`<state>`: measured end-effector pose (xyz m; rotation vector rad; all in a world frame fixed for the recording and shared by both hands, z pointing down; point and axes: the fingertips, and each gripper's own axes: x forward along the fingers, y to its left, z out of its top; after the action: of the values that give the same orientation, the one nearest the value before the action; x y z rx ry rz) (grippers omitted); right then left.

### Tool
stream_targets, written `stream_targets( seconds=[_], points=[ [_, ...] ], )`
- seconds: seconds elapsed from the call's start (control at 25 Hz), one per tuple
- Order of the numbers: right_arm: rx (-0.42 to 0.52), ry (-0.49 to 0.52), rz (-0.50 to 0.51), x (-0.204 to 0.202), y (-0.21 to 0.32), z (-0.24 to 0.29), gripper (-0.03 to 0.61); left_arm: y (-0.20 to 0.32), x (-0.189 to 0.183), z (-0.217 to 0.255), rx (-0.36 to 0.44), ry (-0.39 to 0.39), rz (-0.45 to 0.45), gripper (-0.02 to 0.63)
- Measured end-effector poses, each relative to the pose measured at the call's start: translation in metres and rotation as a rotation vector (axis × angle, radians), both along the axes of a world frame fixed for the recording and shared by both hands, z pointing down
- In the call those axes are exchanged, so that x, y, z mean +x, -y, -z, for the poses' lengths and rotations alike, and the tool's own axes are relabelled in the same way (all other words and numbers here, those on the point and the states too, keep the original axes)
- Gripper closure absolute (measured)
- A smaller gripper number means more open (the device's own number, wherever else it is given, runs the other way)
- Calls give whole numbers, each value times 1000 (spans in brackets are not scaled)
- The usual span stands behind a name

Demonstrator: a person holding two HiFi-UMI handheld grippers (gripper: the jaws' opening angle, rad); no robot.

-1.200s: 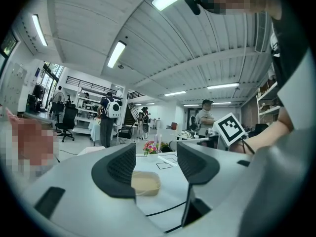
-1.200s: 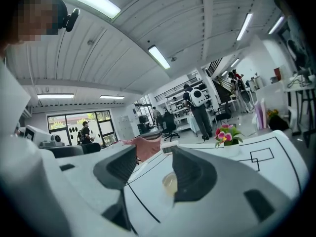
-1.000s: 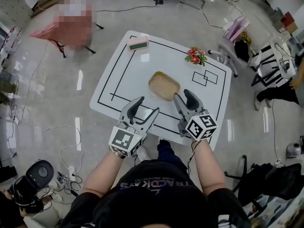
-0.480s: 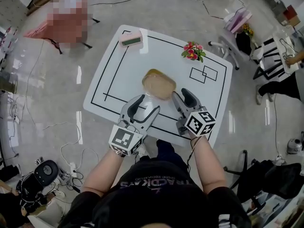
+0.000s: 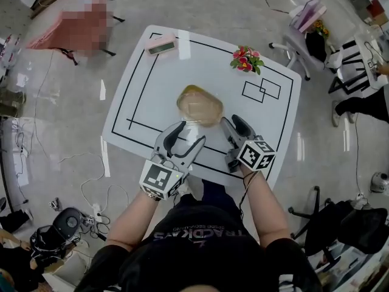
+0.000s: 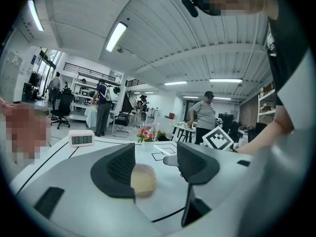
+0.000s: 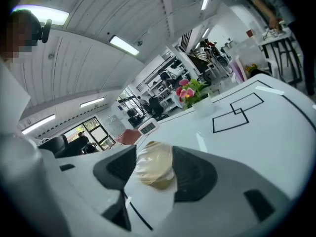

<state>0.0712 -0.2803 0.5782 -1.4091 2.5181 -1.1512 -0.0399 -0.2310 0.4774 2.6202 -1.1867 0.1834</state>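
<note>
- The bowl (image 5: 199, 105) sits in the middle of the surface (image 5: 152, 96), well short of the clock (image 5: 161, 44).
- The right hand-held gripper (image 5: 232, 121) has swung closer. The bowl now fills the gap between its wide-open jaws but is not gripped.
- The left hand-held gripper (image 5: 189, 134) is also wide open and has hardly shifted. The bowl lies just past its tips.
- The flowers (image 5: 245, 59) stand well apart.
</note>
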Motion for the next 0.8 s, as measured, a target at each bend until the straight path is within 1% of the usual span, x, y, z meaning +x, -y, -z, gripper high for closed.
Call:
stream_targets(
  seconds=[0.24, 0.44, 0.56, 0.8],
  points=[
    [-76, 36, -4, -1, 2, -25, 367, 7, 7, -11, -30, 2, 0, 354],
    [-136, 90, -18, -1, 9, -41, 367, 13, 10, -19, -46, 6, 1, 354],
    [-164, 123, -18, -5, 11, -47, 367, 16, 10, -22, -53, 6, 4, 354],
    [-212, 157, -11, -14, 14, -57, 367, 20, 6, -25, -57, 0, 16, 354]
  ],
)
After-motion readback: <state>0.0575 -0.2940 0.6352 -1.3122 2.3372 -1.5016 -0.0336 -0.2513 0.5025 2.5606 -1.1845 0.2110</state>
